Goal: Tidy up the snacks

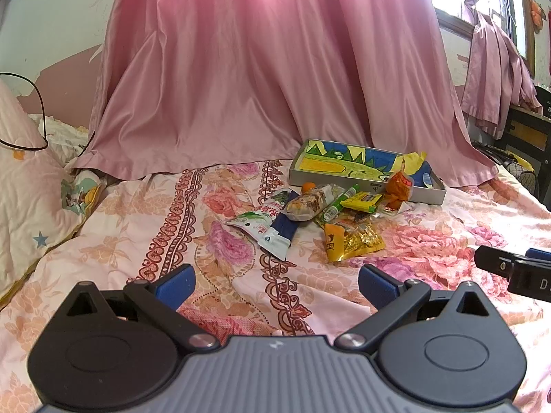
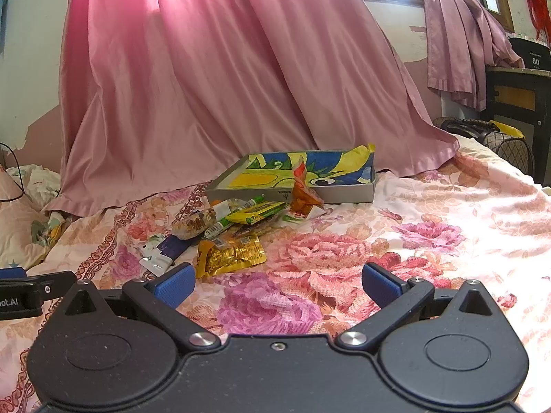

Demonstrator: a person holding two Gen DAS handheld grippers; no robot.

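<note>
Left to right on the floral bed: the left tongs (image 1: 277, 287) gape wide and hold nothing, the loose snacks (image 1: 323, 213) lie heaped at twelve o'clock just before the picture-lined tray (image 1: 365, 186), and the right tongs (image 2: 278, 287) stand equally spread and empty. Sorting appears not yet begun, only an orange packet (image 2: 303, 194) leaning against the tray's near wall. Overlapping wrappers hide one another, their print unreadable, and a pink curtain (image 1: 261, 69) conceals whatever lies behind.
</note>
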